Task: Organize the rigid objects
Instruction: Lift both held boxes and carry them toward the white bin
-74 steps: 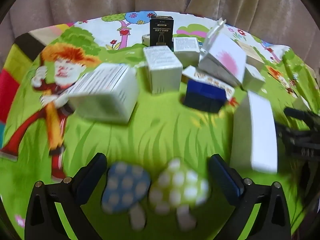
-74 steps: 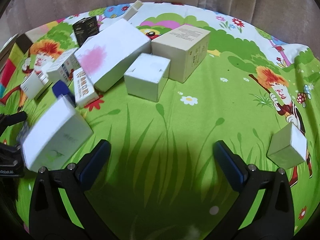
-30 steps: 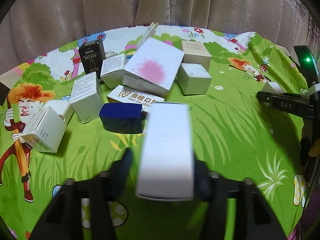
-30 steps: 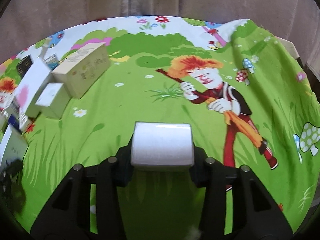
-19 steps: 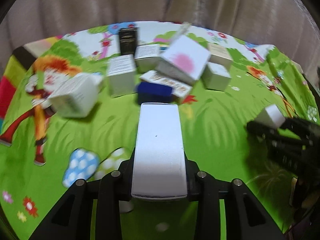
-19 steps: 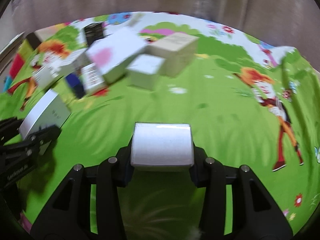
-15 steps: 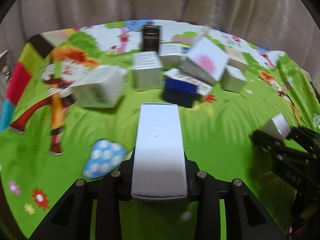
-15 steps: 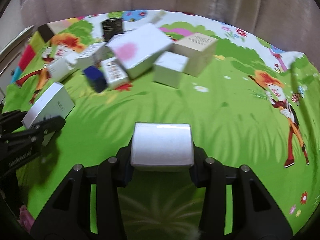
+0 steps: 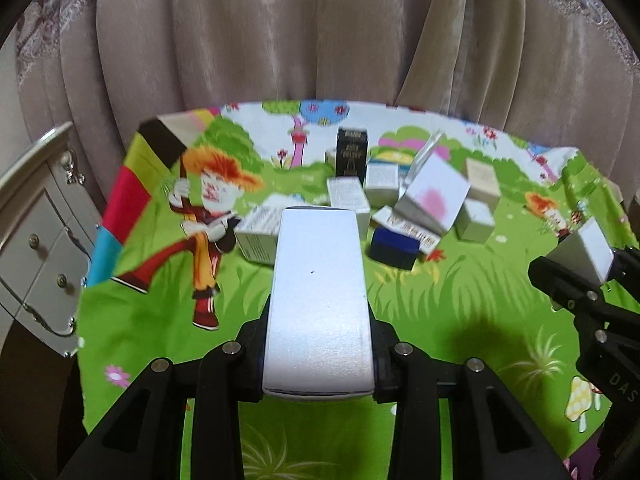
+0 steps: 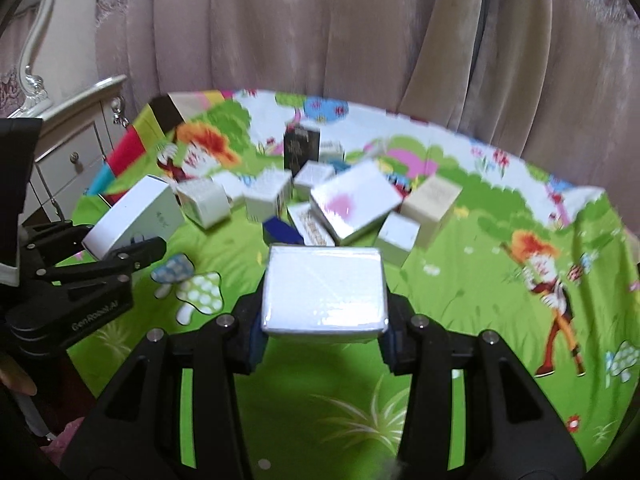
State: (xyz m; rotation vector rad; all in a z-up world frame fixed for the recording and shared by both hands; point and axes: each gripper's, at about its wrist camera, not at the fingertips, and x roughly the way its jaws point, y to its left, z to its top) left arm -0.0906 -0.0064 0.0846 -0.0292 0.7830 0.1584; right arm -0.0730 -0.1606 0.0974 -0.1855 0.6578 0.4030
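My left gripper [image 9: 318,354] is shut on a long white box [image 9: 318,300] and holds it above the table; the same box shows at the left of the right wrist view [image 10: 134,218]. My right gripper [image 10: 324,330] is shut on a small white box [image 10: 324,290], also lifted; it shows at the right edge of the left wrist view [image 9: 586,254]. A pile of boxes lies at the middle of the cartoon tablecloth [image 9: 460,300]: a white box with a pink blotch [image 9: 434,196], a dark blue box [image 9: 394,246], a black box [image 9: 351,154] and several white ones.
A beige box [image 10: 432,204] and a small white box [image 10: 396,238] lie at the pile's right. A pale dresser [image 9: 38,236] stands left of the table. Curtains [image 9: 320,40] hang behind it. Green cloth lies below both grippers.
Both grippers closed on their boxes and lifted them; over the last second they have risen and pulled back, so the table and pile look smaller and farther.
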